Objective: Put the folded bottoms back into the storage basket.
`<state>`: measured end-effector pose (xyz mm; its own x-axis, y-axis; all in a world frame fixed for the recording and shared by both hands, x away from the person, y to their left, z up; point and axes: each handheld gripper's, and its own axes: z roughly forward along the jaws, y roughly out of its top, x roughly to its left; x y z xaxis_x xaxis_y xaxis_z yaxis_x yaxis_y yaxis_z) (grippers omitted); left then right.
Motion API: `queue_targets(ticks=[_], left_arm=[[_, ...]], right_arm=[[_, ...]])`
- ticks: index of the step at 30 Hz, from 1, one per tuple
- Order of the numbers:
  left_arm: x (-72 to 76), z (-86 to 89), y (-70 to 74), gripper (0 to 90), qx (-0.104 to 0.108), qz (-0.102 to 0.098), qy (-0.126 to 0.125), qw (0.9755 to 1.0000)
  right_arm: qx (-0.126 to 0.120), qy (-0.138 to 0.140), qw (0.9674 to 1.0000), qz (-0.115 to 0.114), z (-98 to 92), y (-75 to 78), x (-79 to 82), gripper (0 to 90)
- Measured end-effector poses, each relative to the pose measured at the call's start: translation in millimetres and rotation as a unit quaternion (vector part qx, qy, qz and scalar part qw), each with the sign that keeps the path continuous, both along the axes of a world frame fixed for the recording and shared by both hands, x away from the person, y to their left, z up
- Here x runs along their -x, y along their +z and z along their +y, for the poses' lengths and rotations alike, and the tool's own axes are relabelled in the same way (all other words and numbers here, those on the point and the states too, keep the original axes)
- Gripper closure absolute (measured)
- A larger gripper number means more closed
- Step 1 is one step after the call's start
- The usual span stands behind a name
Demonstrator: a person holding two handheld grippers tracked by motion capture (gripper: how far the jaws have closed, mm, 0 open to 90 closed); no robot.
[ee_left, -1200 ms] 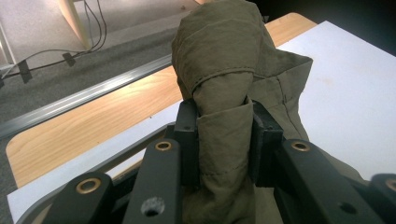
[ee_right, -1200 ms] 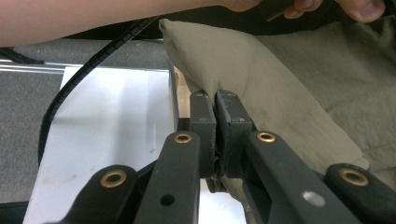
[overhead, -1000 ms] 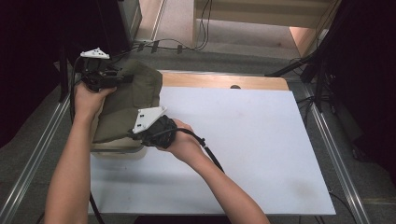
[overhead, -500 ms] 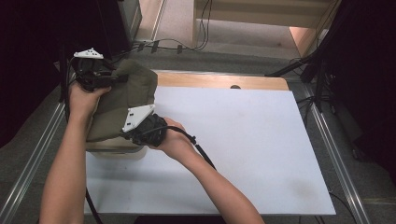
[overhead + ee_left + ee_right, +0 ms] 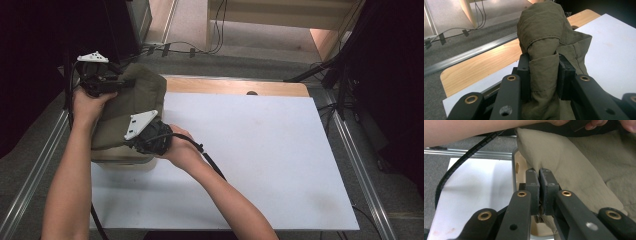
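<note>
Nearest me, the person's two forearms reach in over the white table (image 5: 260, 150), bare across its right side. The right gripper (image 5: 131, 142) is pinched tight on an edge of the olive cloth (image 5: 132, 100), its jaws nearly meeting on the fabric — a beige bin (image 5: 122, 161) sits under the cloth at the table's left edge. Farther on, the left gripper (image 5: 122, 85) clamps a thick bunched fold of the same cloth (image 5: 544, 37), lifted clear. Beyond lie a wooden strip (image 5: 225, 86), a metal rail (image 5: 471, 56), then cables (image 5: 190, 50) trailing on the grey floor.
</note>
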<state>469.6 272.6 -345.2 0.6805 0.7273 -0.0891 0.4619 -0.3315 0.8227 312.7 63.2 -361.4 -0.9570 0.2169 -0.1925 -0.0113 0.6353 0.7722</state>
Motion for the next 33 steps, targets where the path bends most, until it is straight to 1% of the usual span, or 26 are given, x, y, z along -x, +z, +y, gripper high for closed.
queue_targets(ticks=[5,12,14,16,17,18,19,20,21,22,23,25,26,27,30,32,33], left_arm=[[-1.1,4.9,-2.1,70.9,-0.001,0.004,0.006,1.0],[-2.4,8.1,-3.7,70.8,0.0,0.001,0.011,0.9999],[-3.0,8.1,-4.9,70.7,-0.001,0.001,0.01,1.0],[-3.6,7.3,-7.6,67.9,-0.006,0.001,0.008,0.9999],[-3.5,6.5,-9.6,57.3,-0.003,-0.002,0.011,0.9999],[-4.1,4.8,-10.4,40.2,-0.005,-0.001,0.021,0.9998],[-4.8,3.9,-10.8,26.9,-0.008,0.004,0.028,0.9996],[-5.2,3.0,-11.3,19.3,-0.007,0.008,0.03,0.9995],[-5.0,2.3,-11.3,11.9,-0.013,0.009,0.037,0.9992],[-5.0,1.8,-11.3,9.4,-0.014,0.011,0.041,0.999],[-5.4,1.9,-11.4,7.9,-0.009,0.016,0.038,0.9991],[-5.0,1.8,-10.9,5.5,-0.003,0.016,0.038,0.9992],[-4.6,1.7,-10.5,5.5,-0.002,0.015,0.036,0.9992],[-4.4,1.5,-10.1,5.4,0.0,0.015,0.035,0.9993],[-3.8,0.9,-9.1,3.7,0.006,0.015,0.036,0.9992],[-3.3,0.5,-8.3,3.5,0.006,0.015,0.037,0.9992],[-3.0,0.5,-7.9,1.6,0.007,0.017,0.037,0.9992]], right_arm=[[0.004,0.001,1.0,0.003,4.3,-4.1,-2.5,84.0],[0.008,0.0,1.0,0.001,9.4,-7.8,-5.3,83.8],[0.01,-0.001,0.9999,0.006,9.6,-8.8,-6.1,83.7],[0.012,-0.002,0.9999,0.009,10.1,-10.3,-7.1,82.6],[0.012,0.001,0.9998,0.013,10.1,-11.2,-7.9,76.1],[0.003,-0.001,0.9998,0.019,10.0,-12.0,-8.4,58.4],[-0.004,-0.005,0.9995,0.03,10.7,-12.5,-9.7,35.5],[-0.005,-0.011,0.9993,0.035,10.7,-13.1,-10.6,21.6],[-0.007,-0.02,0.9992,0.034,10.4,-13.5,-10.8,15.1],[-0.007,-0.025,0.9991,0.034,9.3,-13.7,-12.3,11.7],[-0.011,-0.031,0.9986,0.041,8.1,-13.8,-13.4,7.5],[-0.021,-0.032,0.9983,0.043,3.7,-12.8,-15.8,6.4],[-0.022,-0.033,0.9983,0.042,1.9,-12.2,-16.3,4.4],[-0.021,-0.038,0.9982,0.04,0.5,-11.3,-16.8,3.9],[-0.025,-0.039,0.998,0.043,-3.2,-9.7,-17.9,3.8],[-0.029,-0.039,0.9978,0.045,-5.2,-8.5,-17.9,3.4],[-0.03,-0.041,0.9977,0.044,-5.8,-8.0,-17.7,2.0]])
